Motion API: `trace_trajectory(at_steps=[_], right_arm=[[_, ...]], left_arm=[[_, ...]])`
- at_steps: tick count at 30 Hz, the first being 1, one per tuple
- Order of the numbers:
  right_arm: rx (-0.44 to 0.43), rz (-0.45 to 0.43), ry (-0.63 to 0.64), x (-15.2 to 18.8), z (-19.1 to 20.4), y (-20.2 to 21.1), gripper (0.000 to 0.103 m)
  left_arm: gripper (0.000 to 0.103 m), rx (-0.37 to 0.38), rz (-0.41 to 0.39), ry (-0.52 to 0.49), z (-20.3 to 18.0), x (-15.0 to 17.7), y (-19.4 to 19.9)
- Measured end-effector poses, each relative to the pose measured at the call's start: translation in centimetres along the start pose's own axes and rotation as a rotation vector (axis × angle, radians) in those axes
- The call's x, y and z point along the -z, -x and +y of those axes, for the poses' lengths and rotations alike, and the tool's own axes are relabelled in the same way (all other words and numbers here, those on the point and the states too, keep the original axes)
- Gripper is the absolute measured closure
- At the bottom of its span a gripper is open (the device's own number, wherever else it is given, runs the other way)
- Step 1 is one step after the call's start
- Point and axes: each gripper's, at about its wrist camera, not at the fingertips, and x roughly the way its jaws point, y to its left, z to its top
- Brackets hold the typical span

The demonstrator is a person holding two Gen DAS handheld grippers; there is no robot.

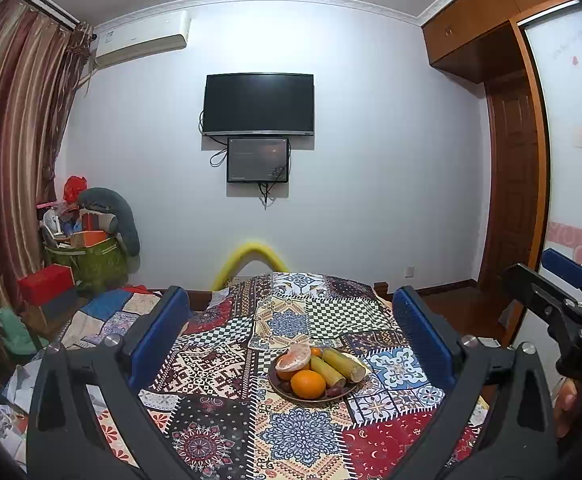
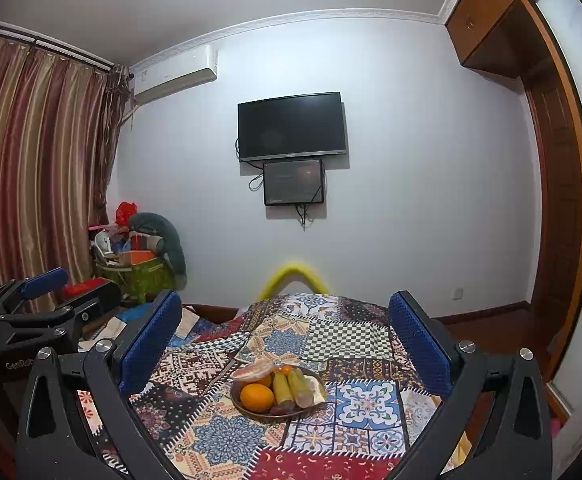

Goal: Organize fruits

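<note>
A shallow brown round plate (image 1: 351, 391) near the middle of the patchwork-covered table (image 1: 219, 364) holds an orange (image 1: 307, 384), two yellow-green cane pieces (image 1: 333, 366) and a peeled citrus (image 1: 293, 357). The left gripper (image 1: 287, 332) and right gripper (image 2: 285, 338) hover wide apart, empty. This fits either approach or withdrawal.

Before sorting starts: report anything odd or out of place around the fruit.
Nothing stands out. The plate sits flat on the patchwork cloth, fruit piled inside, none spilled. Left gripper and right gripper are open and empty.
</note>
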Motion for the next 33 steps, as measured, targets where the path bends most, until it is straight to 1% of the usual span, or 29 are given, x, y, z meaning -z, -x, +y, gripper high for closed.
trace_trajectory(at_steps=[19,25,33], right_arm=[[0.002,-0.007,0.005,-0.26,0.15,0.3,0.0],[-0.002,-0.001,-0.004,-0.34,0.16,0.19,0.0],[-0.005,0.009,-0.016,-0.18,0.02,-0.09,0.0]], left_arm=[[0.0,0.024,0.016,0.003,0.34,0.1,-0.38],[0.0,0.015,0.024,0.015,0.56,0.38,-0.63],[0.0,0.026,0.024,0.009,0.43,0.46,-0.68]])
